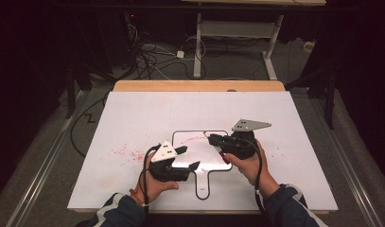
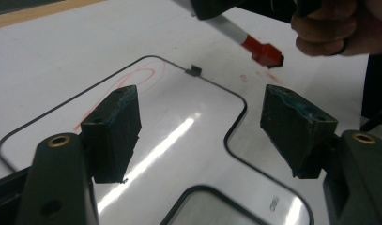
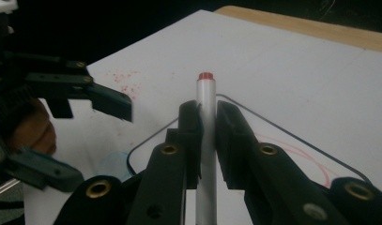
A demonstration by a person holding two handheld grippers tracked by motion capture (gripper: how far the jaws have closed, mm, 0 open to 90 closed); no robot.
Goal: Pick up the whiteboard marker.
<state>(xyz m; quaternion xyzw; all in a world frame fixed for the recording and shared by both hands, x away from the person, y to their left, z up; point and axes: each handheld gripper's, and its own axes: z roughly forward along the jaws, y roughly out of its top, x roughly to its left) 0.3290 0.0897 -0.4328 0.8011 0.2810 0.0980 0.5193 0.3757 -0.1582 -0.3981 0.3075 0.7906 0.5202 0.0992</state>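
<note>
Landmark: the small whiteboard (image 1: 199, 161), lying flat on the bench (image 1: 133, 113) with its handle toward the person.

Nearest, over the whiteboard's left edge, the left gripper (image 1: 187, 157) stands wide open with nothing between its jaws.

Farther, over the right edge, the right gripper (image 1: 212, 139) is clamped on a marker (image 3: 206, 140). The marker's long axis runs along the jaws, its red cap (image 2: 266, 53) aimed back toward the person.

Judgement: the capped end lies to the left gripper's far right, so that hand is placed to take it.
</note>
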